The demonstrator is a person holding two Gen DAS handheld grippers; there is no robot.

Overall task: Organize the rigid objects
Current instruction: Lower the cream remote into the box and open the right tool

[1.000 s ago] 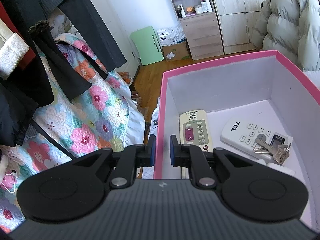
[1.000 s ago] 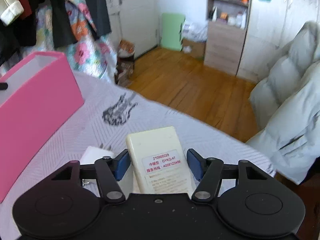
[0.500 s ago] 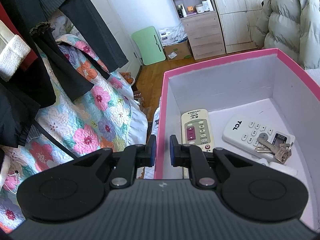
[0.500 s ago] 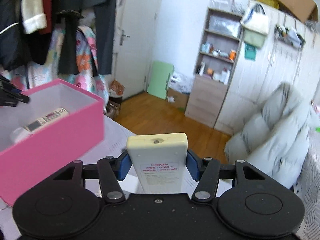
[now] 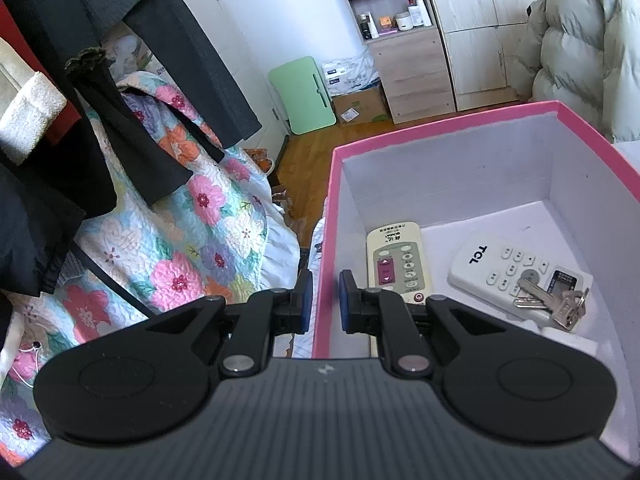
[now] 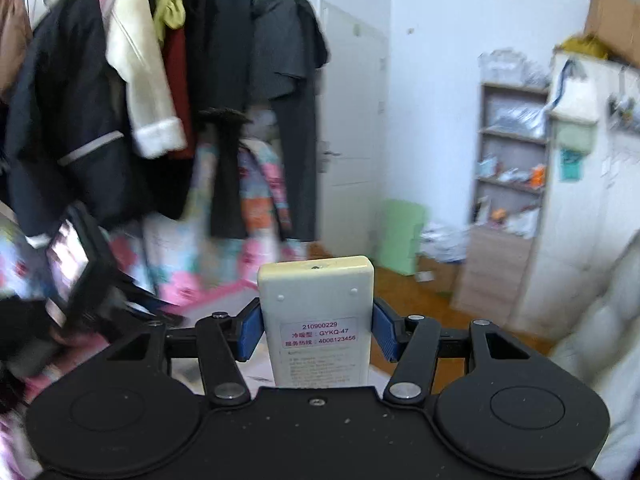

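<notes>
Remote control (image 6: 316, 316), cream-coloured and back side up with its printed label facing me, sits between the pads of my right gripper (image 6: 316, 330); the jaws are clamped on its two long edges and it is held up in the air, pointing toward the clothes rack (image 6: 168, 92) and the white door (image 6: 352, 140). That view is blurred, so I can't make out much below it.

My left gripper (image 5: 322, 300) has its jaws pinched narrow on the near-left wall of the pink box (image 5: 325, 248), one pad outside, one inside. Inside the box I see a beige remote (image 5: 398, 264) lying beside that wall, a white TCL remote (image 5: 508, 266) to its right, and a bunch of keys (image 5: 554, 300) resting on the TCL remote's near end. A floral quilt (image 5: 192, 248) lies left of the box.
</notes>
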